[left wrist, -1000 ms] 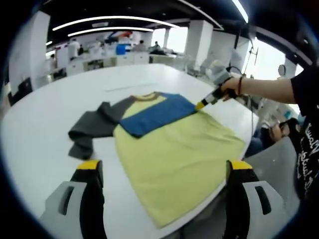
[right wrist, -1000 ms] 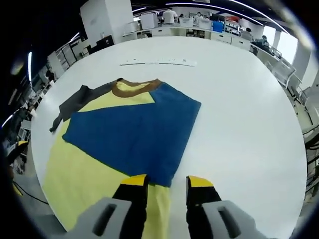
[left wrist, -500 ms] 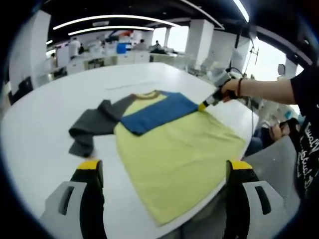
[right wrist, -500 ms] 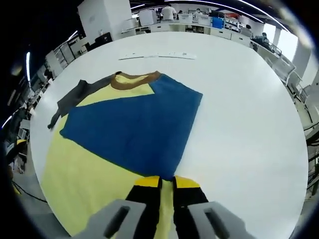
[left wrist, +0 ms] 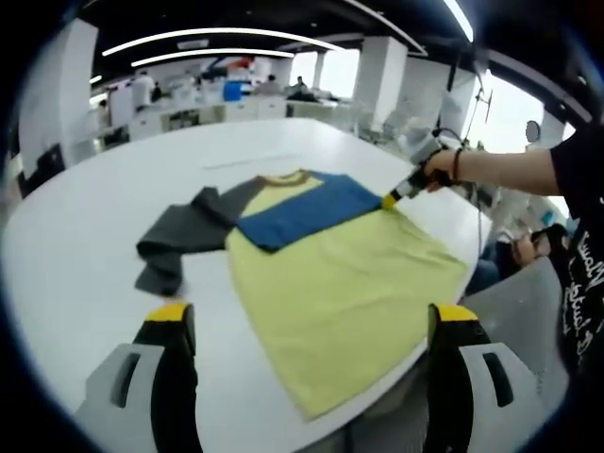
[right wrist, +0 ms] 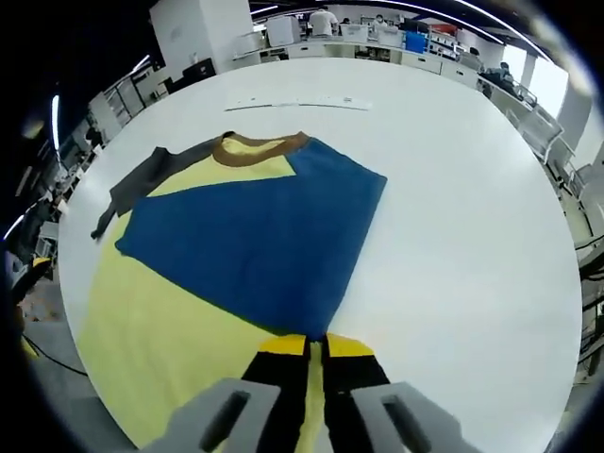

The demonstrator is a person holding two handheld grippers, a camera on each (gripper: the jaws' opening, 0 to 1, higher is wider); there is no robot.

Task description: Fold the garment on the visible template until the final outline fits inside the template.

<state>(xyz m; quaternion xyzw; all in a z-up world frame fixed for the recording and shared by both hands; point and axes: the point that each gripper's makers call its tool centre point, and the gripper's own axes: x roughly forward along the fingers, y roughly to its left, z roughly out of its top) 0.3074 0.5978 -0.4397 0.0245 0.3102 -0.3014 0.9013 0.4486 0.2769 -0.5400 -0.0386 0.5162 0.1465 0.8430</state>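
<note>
A yellow shirt lies flat on the white round table. Its blue sleeve panel is folded across the chest, and a grey sleeve stretches out to the left. The brown collar points away. My left gripper hovers over the near hem, jaws wide open and holding nothing. My right gripper is shut on the shirt's edge where the blue panel meets the yellow cloth. In the left gripper view the right gripper is at the shirt's right side, held by a person's hand.
A thin white strip lies on the table beyond the collar. The table edge runs close under the shirt's hem. A seated person is at the right. Desks and people stand in the background.
The right gripper's jaws have closed from open onto the shirt's edge. In the left gripper view the shirt sits slightly further right. The left gripper stays open.
</note>
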